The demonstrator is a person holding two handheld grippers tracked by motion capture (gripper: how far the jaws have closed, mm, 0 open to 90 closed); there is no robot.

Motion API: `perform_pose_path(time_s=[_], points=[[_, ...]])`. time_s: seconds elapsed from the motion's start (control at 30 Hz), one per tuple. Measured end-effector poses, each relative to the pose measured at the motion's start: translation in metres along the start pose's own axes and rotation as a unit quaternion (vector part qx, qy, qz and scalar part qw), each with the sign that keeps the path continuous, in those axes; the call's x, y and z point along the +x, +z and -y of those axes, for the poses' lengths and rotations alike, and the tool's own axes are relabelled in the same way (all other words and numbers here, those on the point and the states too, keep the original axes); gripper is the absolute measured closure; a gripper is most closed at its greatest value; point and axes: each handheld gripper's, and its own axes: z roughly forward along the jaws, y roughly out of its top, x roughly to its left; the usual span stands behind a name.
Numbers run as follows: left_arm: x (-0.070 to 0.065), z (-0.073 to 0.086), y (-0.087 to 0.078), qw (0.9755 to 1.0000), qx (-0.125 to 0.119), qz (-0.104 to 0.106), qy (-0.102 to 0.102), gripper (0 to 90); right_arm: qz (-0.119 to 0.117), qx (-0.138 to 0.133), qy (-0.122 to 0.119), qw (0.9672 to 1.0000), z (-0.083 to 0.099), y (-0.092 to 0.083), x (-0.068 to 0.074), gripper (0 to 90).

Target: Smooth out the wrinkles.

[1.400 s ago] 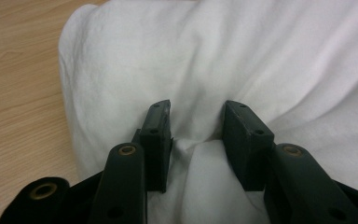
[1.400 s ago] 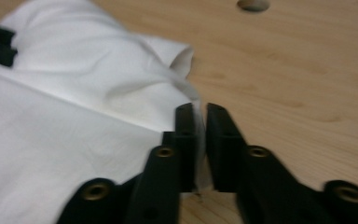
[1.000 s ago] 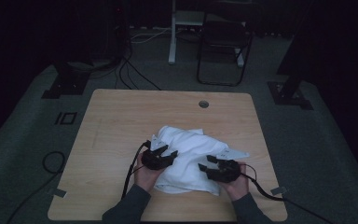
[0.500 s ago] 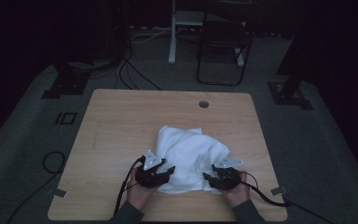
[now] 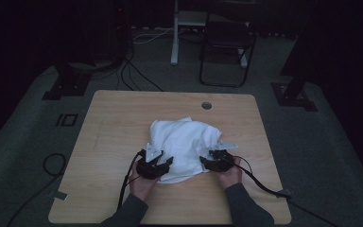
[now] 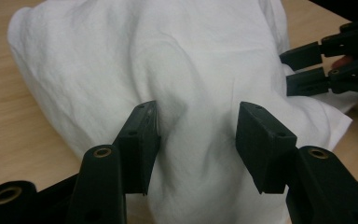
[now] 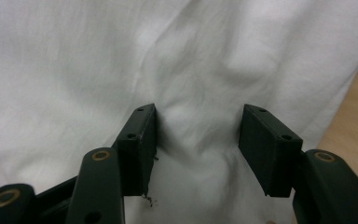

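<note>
High view: white cloth (image 5: pixel 184 144) bunched mid-table (image 5: pixel 123 118), bit toward near edge. My left gripper (image 5: pixel 155 164) sits at cloth's near-left edge, right gripper (image 5: pixel 216 161) at near-right edge. Left gripper view: jaws apart over cloth (image 6: pixel 168 70), fabric bulging between, pads not squeezing, so released. Right gripper view: same deal, jaws spread over cloth (image 7: pixel 121 56), fold of fabric between, nothing clenched.

white cloth (image 7: pixel 177 60) cut off by frame edges, tabletop beneath hidden
</note>
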Motion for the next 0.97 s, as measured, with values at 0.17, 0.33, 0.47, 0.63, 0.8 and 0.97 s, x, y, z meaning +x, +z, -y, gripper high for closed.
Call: perform_pose_path(time_s=[0.17, 0.33, 0.47, 0.63, 0.8, 0.97], points=[[0.022, -0.008, 0.006, 0.9996, 0.002, -0.024, -0.015, 48.8, -0.004, -0.002, 0.004, 1.0000, -0.016, 0.018, 0.003, 45.4], [0.043, -0.015, 0.014, 0.9983, 0.002, -0.045, -0.037, 48.2, -0.010, -0.006, 0.009, 0.9999, -0.028, 0.032, 0.004, 45.3], [0.050, -0.019, 0.017, 0.9978, -0.003, -0.047, -0.045, 47.7, -0.016, -0.009, 0.013, 0.9997, -0.032, 0.037, 0.003, 44.0], [0.055, -0.018, 0.007, 0.9977, -0.022, -0.043, -0.047, 45.3, -0.012, -0.044, 0.014, 0.9989, -0.031, 0.017, 0.003, 39.1], [0.065, -0.012, -0.018, 0.9966, -0.043, -0.046, -0.054, 44.8, -0.010, -0.074, 0.006, 0.9972, -0.023, -0.021, 0.000, 36.5], [0.075, -0.007, -0.033, 0.9954, -0.049, -0.056, -0.059, 44.2, -0.005, -0.080, 0.002, 0.9968, -0.015, -0.042, -0.006, 35.0]])
